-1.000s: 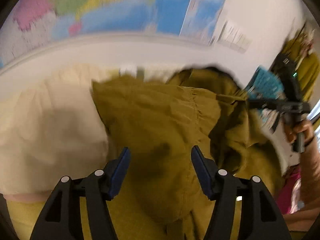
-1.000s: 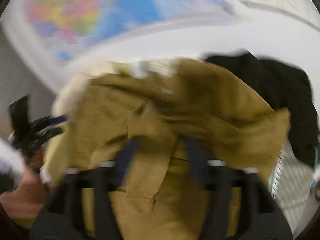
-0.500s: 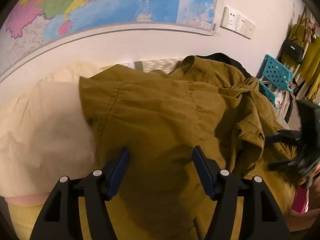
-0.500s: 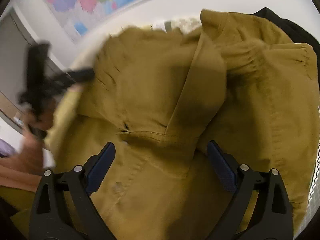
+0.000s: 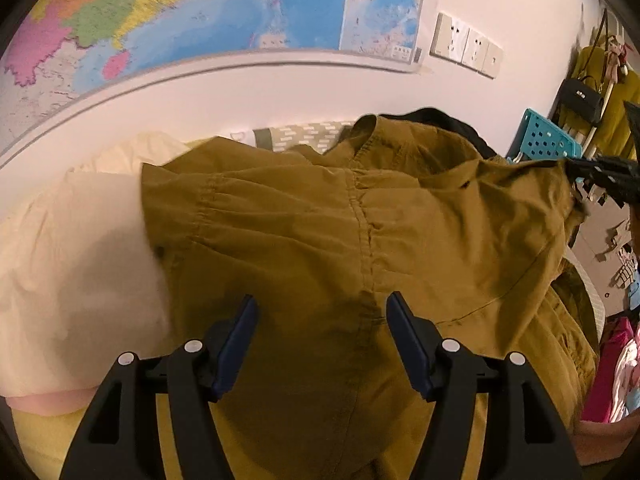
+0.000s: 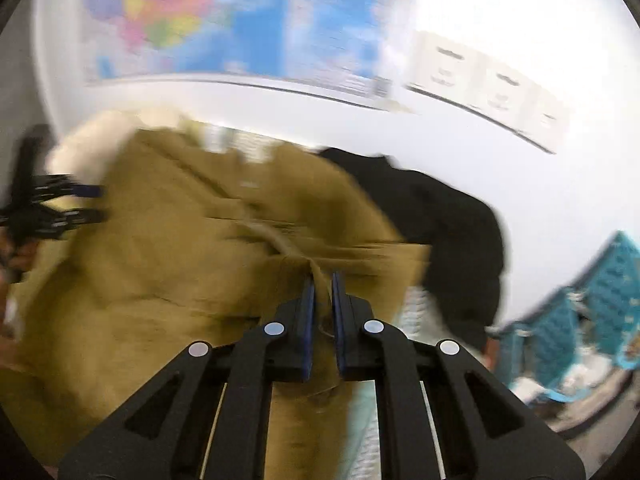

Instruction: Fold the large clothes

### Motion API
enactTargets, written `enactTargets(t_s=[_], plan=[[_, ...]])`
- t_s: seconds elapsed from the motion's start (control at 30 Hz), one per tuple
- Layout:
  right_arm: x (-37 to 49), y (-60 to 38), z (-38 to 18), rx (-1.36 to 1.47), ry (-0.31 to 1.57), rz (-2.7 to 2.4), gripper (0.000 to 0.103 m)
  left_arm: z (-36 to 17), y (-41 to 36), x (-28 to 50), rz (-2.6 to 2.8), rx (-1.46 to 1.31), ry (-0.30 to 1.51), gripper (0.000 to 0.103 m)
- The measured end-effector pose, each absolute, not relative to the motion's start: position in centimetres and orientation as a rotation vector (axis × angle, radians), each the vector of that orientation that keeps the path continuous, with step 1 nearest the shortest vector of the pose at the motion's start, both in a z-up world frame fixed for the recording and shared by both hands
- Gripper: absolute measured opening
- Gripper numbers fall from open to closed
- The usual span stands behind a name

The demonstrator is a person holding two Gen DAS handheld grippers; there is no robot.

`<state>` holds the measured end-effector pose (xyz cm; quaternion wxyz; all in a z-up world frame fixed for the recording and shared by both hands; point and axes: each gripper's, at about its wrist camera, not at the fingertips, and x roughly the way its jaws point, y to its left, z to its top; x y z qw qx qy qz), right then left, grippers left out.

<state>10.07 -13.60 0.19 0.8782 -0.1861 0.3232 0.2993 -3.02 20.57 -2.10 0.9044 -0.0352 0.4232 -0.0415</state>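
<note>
A large olive-brown garment (image 5: 320,232) lies spread over a pile of clothes; it also shows blurred in the right wrist view (image 6: 180,248). My left gripper (image 5: 322,312) is open and hovers just above its middle seam. My right gripper (image 6: 323,280) is shut on a fold at the garment's right edge and pulls it taut. The right gripper shows at the far right of the left wrist view (image 5: 600,172), at the stretched corner. The left gripper shows at the left of the right wrist view (image 6: 60,208).
A cream garment (image 5: 80,248) lies left of the olive one. A black garment (image 6: 452,216) lies behind it on the right. A teal plastic basket (image 5: 544,140) stands at the right. A wall with a map (image 5: 200,12) and sockets (image 5: 468,44) is behind.
My right gripper has shut on the olive garment's right edge and drawn it out to the right. The garment has spread wider. My left gripper has stayed open above the middle.
</note>
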Motion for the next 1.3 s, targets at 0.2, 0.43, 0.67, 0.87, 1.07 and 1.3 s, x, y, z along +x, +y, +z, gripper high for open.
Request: enactTargets(t_s=[0.2, 0.43, 0.67, 0.87, 1.07, 1.3], plan=[[14.5, -13.5, -7.4, -0.368, 0.826, 0.546, 0.012, -4.4, 18.7, -1.7, -0.047, 0.019, 0.917, 0.074], [13.5, -17.9, -6.4, -0.062, 0.750, 0.683, 0.073, -4.5, 18.5, -1.7, -0.045, 0.035, 0.916, 0.075], [14.1, -14.1, -9.4, -0.230, 0.815, 0.667, 0.043, -4.0, 17.6, -1.0, -0.085, 0.022, 0.900, 0.075], [13.7, -14.2, -7.2, -0.247, 0.716, 0.627, 0.014, -4.6, 17.4, -0.6, -0.079, 0.016, 0.907, 0.076], [16.7, -13.4, -8.7, -0.268, 0.743, 0.519, 0.017, -5.8, 16.3, 0.7, -0.112, 0.016, 0.913, 0.082], [16.3, -15.1, -8.1, -0.175, 0.748, 0.502, 0.054, -6.8, 16.9, 1.2, -0.121, -0.009, 0.944, 0.083]])
